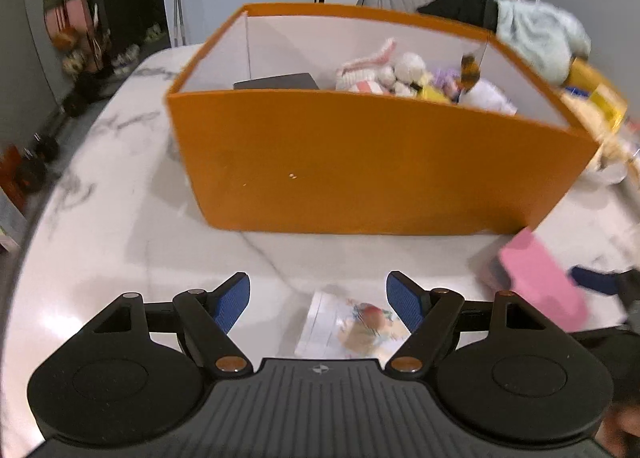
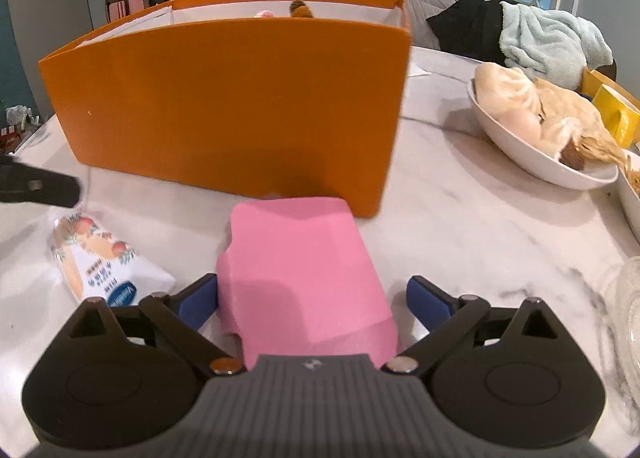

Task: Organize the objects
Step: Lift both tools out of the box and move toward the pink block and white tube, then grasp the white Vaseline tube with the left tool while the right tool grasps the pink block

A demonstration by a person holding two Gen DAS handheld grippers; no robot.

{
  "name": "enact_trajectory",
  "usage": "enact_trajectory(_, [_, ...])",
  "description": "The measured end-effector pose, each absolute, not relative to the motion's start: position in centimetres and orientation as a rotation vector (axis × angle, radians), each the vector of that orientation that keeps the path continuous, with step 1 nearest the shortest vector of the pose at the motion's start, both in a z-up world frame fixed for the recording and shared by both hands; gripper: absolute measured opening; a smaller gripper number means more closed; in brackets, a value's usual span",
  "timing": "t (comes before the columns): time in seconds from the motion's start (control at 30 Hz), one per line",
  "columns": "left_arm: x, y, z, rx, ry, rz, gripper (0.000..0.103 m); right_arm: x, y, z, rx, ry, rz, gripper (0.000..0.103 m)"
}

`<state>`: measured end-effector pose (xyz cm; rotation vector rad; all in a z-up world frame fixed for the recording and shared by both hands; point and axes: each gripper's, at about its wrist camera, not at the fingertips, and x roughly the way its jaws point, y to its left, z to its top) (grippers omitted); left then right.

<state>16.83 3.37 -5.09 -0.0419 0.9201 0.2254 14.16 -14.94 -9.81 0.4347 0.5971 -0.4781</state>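
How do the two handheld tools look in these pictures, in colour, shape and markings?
Both look alike. The left tool and the right tool each have a ribbed dark grey body with a small round emblem, two round black discs at the sides, black linkage arms with copper-coloured pivot pins, and blue textured pads on the fingers. No cables or sleeves are visible.

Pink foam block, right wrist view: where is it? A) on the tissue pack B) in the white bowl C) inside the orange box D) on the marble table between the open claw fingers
D: the pink foam block lies on the marble table between the right claw's spread fingers, outside the orange box.
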Motion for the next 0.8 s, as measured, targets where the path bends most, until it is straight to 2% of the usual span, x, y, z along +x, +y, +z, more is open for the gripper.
enact_trajectory(0.2, [17.2,3.6,-6.9,0.064,0.975,0.298,0.089,14.6,-15.3,-9.7,0.432,0.600,-0.473,0.099])
enact_trajectory(0.4, [12.9,5.4,-7.0,0.038,1.012,0.294,0.089,14.7,-15.4,-9.8,0.428,0.596,-0.468,0.102])
enact_trajectory(0.57, [9.4,6.6,-5.6,-0.029,0.950,0.314,0.089,14.6,-15.2,-9.8,0.425,0.593,-0.464,0.102])
enact_trajectory(0.8, [6.4,7.7,-3.9,-0.116,0.909,0.359,0.089,13.4,-12.3,-7.6,0.371,0.494,-0.367,0.101])
